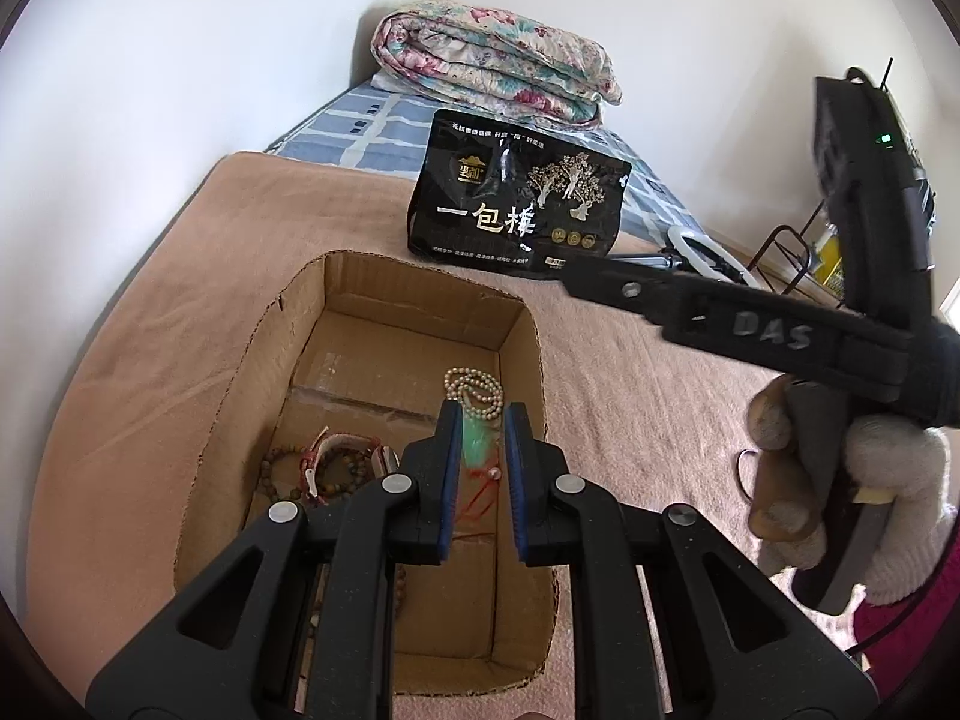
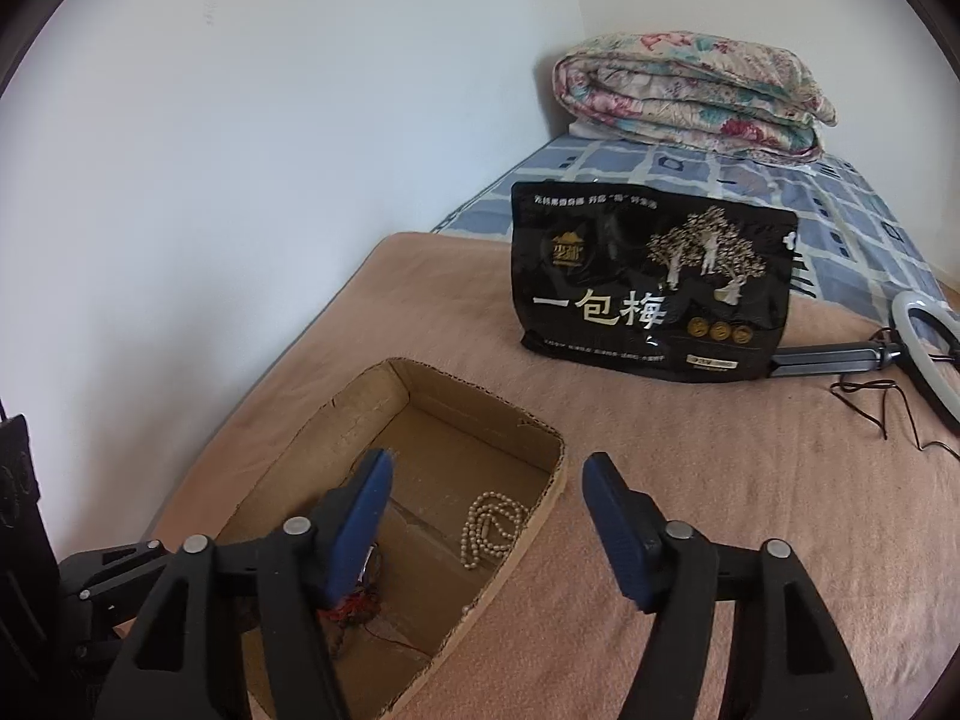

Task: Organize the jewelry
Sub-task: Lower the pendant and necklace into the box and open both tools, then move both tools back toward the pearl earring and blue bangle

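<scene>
An open cardboard box point(image 1: 240, 360) sits on a tan blanket; it also shows in the right wrist view point(image 2: 528, 420). Inside lie a pearl necklace point(image 1: 474, 387) point(image 2: 489, 531), brown bead bracelets point(image 1: 282, 471), a white-strapped watch point(image 1: 336, 450) and a green pendant on red cord point(image 1: 477, 444). My left gripper point(image 1: 483, 420) hovers over the box, open by a narrow gap, with the green pendant below between its fingers. My right gripper point(image 2: 486, 468) is open and empty above the box's right rim; it also shows from the side in the left wrist view point(image 1: 576, 282).
A black snack bag point(image 2: 654, 288) stands on the blanket behind the box. A ring light on a stand point(image 2: 924, 354) with a thin black cord lies at right. A folded floral quilt point(image 2: 690, 90) rests on the blue checked sheet by the white wall.
</scene>
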`<state>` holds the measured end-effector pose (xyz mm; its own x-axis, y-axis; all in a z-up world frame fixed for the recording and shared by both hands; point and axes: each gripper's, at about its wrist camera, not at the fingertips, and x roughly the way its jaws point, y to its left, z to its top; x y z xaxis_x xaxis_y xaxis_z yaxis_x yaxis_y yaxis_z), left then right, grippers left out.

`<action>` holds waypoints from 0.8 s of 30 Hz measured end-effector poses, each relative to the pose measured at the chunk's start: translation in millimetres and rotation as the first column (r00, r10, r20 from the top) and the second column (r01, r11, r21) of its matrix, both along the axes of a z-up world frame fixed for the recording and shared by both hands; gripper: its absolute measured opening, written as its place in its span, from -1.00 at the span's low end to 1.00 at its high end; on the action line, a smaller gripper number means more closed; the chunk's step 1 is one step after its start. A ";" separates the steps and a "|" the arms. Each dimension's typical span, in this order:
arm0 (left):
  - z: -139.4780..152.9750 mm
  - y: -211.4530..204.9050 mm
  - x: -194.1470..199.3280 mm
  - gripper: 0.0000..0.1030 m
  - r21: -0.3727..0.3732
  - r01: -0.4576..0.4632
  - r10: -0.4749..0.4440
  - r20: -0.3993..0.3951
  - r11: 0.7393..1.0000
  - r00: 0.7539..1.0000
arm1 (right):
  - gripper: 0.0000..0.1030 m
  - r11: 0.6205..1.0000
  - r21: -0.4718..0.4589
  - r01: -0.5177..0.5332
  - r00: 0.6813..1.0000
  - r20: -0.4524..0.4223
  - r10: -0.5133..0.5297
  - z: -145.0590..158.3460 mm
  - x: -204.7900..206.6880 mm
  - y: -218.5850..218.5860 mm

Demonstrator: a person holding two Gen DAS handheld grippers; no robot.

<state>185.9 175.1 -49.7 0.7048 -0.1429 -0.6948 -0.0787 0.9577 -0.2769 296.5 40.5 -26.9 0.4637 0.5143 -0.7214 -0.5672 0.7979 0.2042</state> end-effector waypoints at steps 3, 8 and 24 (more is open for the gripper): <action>4.8 -3.4 -3.7 -0.76 0.009 -0.001 0.001 0.004 1.000 1.000 | 0.49 1.000 -0.001 0.012 1.000 0.010 -0.012 6.5 -5.8 -9.1; 19.9 -13.0 -15.4 -0.75 0.029 0.000 -0.001 0.040 1.000 0.999 | 0.63 0.999 0.014 0.032 0.999 0.033 -0.033 22.6 -18.7 -29.9; 81.1 -79.9 -58.7 -0.75 0.127 0.075 -0.099 0.192 0.989 0.976 | 0.99 0.990 0.010 0.138 0.982 0.127 -0.138 64.0 -66.1 -116.3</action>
